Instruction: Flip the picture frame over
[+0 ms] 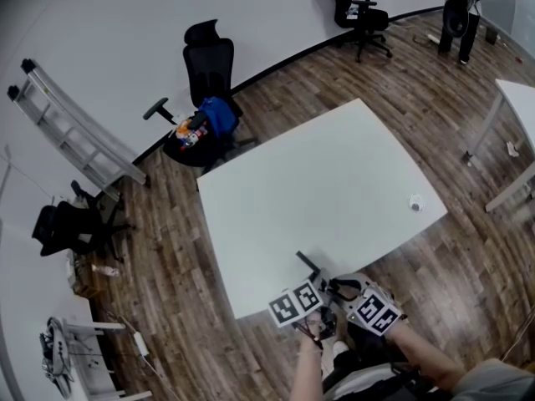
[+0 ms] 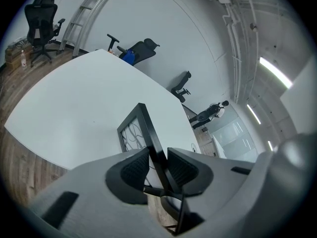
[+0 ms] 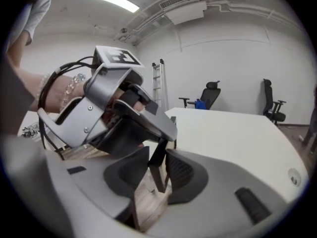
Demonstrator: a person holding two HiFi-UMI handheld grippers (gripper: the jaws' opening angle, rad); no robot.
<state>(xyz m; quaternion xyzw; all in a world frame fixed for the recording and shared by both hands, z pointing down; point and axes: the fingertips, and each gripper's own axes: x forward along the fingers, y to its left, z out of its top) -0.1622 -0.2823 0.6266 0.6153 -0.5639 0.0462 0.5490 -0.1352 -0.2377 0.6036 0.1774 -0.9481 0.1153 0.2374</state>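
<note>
A black picture frame [image 1: 308,266] stands on edge at the near rim of the white table [image 1: 334,174], partly overhanging it. In the left gripper view its glass face with a line drawing [image 2: 132,132] tilts left, and its black side bar runs between the pads. My left gripper [image 2: 157,155] is shut on that bar. From the other side, my right gripper [image 3: 157,163] has a dark part of the frame [image 3: 159,150] between its jaws, with a little space showing beside the pads. The left gripper [image 3: 114,103] fills the right gripper view, close by. Both grippers [image 1: 326,289] meet at the frame.
A small white round object [image 1: 415,202] lies near the table's right edge. A black office chair with a blue bag [image 1: 209,82] stands behind the table, a ladder [image 1: 75,128] leans on the wall, and another white table [image 1: 518,98] is at the right.
</note>
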